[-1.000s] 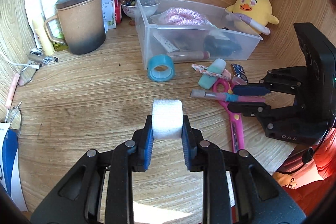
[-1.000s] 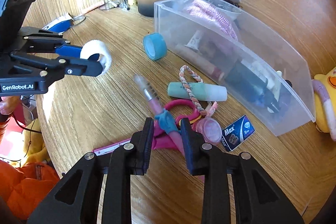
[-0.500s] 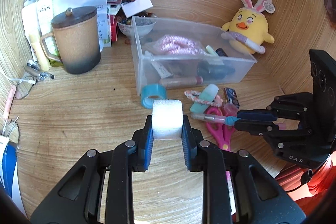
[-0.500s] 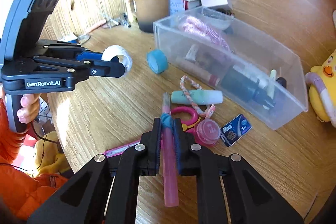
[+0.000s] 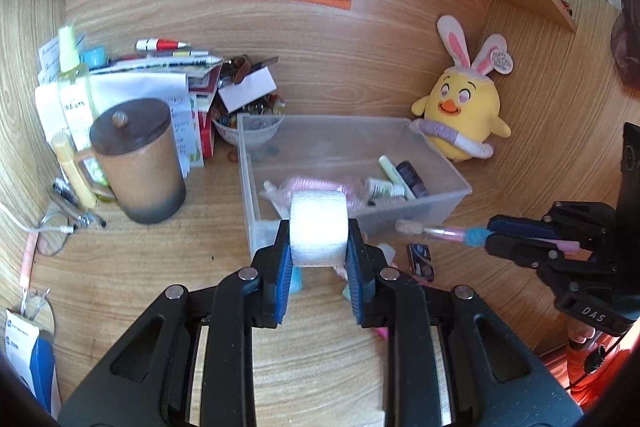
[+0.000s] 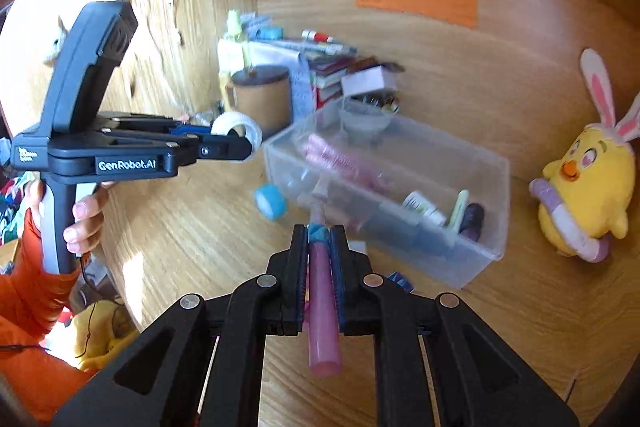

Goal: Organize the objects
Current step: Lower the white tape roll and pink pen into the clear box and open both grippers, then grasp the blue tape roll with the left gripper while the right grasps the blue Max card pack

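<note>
My left gripper (image 5: 318,247) is shut on a white tape roll (image 5: 318,229) and holds it in the air just before the near wall of the clear plastic bin (image 5: 456,187). The roll also shows in the right wrist view (image 6: 238,125). My right gripper (image 6: 320,239) is shut on a pink pen (image 6: 322,307) with a blue band, raised above the desk and pointing at the bin (image 6: 480,251). The pen also shows in the left wrist view (image 5: 444,231). The bin holds a pink cord bundle (image 5: 320,185), tubes and small bottles.
A blue tape roll (image 6: 272,201) lies by the bin's left corner. A lidded brown mug (image 5: 138,163), papers and a spray bottle (image 5: 74,95) stand at the back left. A yellow plush chick (image 5: 464,111) sits at the right. A small dark box (image 5: 420,257) lies before the bin.
Both grippers rose and moved toward the bin. The right gripper lifted the pink pen off the desk clutter; the left kept the white roll.
</note>
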`<action>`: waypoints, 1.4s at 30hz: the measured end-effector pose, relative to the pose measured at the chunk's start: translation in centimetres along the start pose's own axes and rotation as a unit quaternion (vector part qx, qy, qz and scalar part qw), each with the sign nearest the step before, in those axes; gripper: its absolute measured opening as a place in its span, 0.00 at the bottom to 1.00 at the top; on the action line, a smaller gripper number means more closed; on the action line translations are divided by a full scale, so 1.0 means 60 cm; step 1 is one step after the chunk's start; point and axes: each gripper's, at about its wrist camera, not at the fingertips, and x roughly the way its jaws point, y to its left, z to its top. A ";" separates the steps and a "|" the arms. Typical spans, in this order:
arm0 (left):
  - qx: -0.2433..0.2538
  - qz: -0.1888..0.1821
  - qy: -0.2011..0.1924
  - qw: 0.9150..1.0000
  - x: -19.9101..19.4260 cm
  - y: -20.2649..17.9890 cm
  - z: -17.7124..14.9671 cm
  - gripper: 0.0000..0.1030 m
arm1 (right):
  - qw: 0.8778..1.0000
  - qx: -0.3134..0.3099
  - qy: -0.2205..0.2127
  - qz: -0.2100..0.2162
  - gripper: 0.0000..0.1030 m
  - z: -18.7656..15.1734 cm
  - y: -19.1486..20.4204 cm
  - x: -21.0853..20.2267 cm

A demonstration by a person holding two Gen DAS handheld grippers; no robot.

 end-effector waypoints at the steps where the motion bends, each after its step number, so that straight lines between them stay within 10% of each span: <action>1: 0.002 0.001 -0.003 1.000 0.001 -0.002 0.006 0.23 | 1.000 0.004 -0.008 -0.005 0.10 0.006 -0.006 -0.005; 14: 0.006 0.042 0.018 0.999 0.089 0.018 0.070 0.23 | 0.995 0.043 -0.006 -0.089 0.10 0.034 -0.086 0.068; 28: 0.012 0.034 0.064 0.997 0.153 0.032 0.071 0.28 | 0.993 0.069 0.066 -0.070 0.10 0.031 -0.115 0.162; 42: 0.020 0.028 0.025 0.999 0.081 0.015 0.062 0.64 | 0.994 0.041 0.023 -0.096 0.54 0.040 -0.084 0.089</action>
